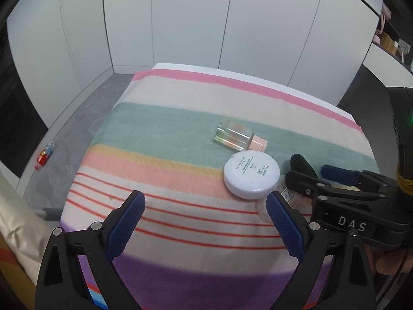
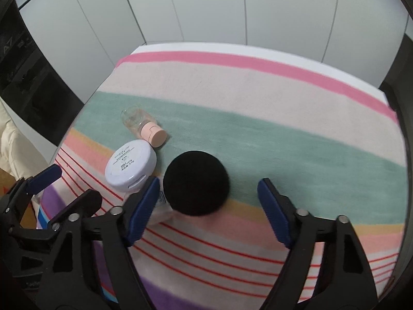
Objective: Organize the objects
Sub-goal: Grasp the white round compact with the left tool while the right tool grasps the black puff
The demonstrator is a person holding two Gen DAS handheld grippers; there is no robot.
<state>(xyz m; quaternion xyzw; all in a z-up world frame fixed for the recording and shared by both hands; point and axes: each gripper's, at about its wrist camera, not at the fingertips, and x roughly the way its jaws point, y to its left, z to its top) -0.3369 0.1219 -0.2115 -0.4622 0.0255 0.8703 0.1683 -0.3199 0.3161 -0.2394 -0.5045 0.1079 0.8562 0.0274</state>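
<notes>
A striped cloth (image 1: pixel 180 118) covers the table. On it lie a white round compact (image 1: pixel 251 177) (image 2: pixel 130 166) and, just behind it, a clear bottle with a pink cap (image 1: pixel 236 135) (image 2: pixel 144 126) on its side. A black round puff (image 2: pixel 196 183) (image 1: pixel 300 164) rests on a clear plastic piece (image 2: pixel 161 213), right of the compact. My right gripper (image 2: pixel 209 183) (image 1: pixel 316 174) is open around the puff; its left pad is close beside it and the right pad stands apart. My left gripper (image 1: pixel 206 206) is open over bare cloth, left of the compact, with nothing between its fingers.
White cabinet panels (image 1: pixel 180 20) stand behind the table. A small red toy (image 1: pixel 42 156) lies on the grey floor at the left. Shelves with small items (image 1: pixel 387 38) are at the far right. Cream fabric (image 2: pixel 15 142) hangs at the left edge.
</notes>
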